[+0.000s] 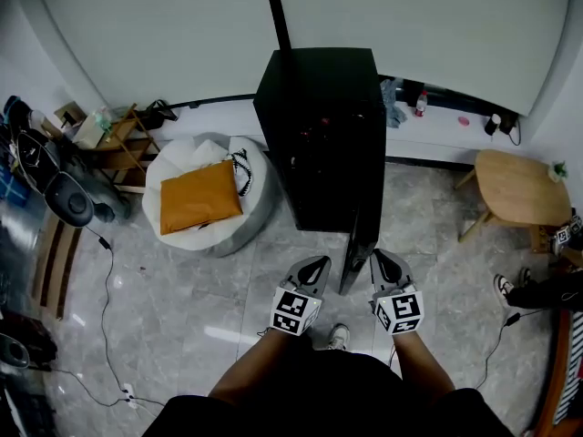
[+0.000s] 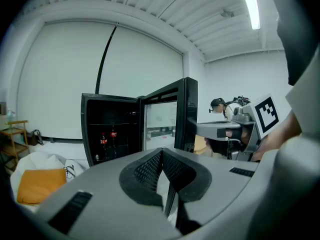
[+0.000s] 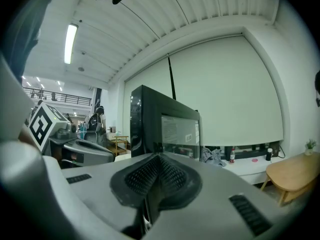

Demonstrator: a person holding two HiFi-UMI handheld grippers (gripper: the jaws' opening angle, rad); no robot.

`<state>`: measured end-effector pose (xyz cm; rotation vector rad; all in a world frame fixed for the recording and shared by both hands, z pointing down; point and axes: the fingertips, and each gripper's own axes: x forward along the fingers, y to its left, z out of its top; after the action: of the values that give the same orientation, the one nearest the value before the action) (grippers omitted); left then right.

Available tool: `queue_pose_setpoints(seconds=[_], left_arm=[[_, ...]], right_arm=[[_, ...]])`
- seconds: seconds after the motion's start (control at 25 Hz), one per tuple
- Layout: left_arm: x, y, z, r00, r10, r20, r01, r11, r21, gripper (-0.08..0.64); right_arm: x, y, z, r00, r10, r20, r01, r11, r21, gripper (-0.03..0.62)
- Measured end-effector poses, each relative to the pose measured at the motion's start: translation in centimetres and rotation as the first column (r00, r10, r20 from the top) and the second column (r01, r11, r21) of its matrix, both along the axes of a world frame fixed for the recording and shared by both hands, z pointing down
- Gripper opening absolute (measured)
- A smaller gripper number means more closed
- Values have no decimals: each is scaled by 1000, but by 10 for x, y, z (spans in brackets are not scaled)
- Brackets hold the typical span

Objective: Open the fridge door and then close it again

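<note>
Hanging open at twelve o'clock, the rigid fridge door (image 1: 356,248) should swing lightly; push its free edge. Jaws of left gripper (image 1: 317,263) and right gripper (image 1: 380,259) are closed, empty.

Informal studio or office lounge: beanbag (image 1: 239,226) sitting by blank wall (image 1: 164,35), cables (image 1: 107,285) trailing across tiled floor (image 1: 191,285), strip light (image 2: 250,6) glowing.

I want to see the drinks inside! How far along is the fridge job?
Done: the glass-fronted door of the tall black fridge stands wide open, dark bottles showing inside. In hand: the left tongs and right tongs, both shut on nothing, sit either side of its free edge. Left: swinging it closed.
</note>
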<state>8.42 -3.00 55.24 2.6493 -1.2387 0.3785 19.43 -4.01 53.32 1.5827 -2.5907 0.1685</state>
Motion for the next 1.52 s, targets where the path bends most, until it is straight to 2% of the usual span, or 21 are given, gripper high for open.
queue_pose_setpoints(seconds=[0.6,1.08,1.52], left_arm=[[-29,-6,6,994,-110,10,110,994,-14,21],[-58,-8,3,984,-176,28,177,984,-5,21],[-71,-15,-12,977,-214,-16,215,976,23,21]], right_arm=[[-22,-4,2,994,-105,-26,105,994,0,18],[-43,-12,0,991,-132,-6,132,991,7,18],[-63,-15,5,988,-152,-2,152,988,-3,18]])
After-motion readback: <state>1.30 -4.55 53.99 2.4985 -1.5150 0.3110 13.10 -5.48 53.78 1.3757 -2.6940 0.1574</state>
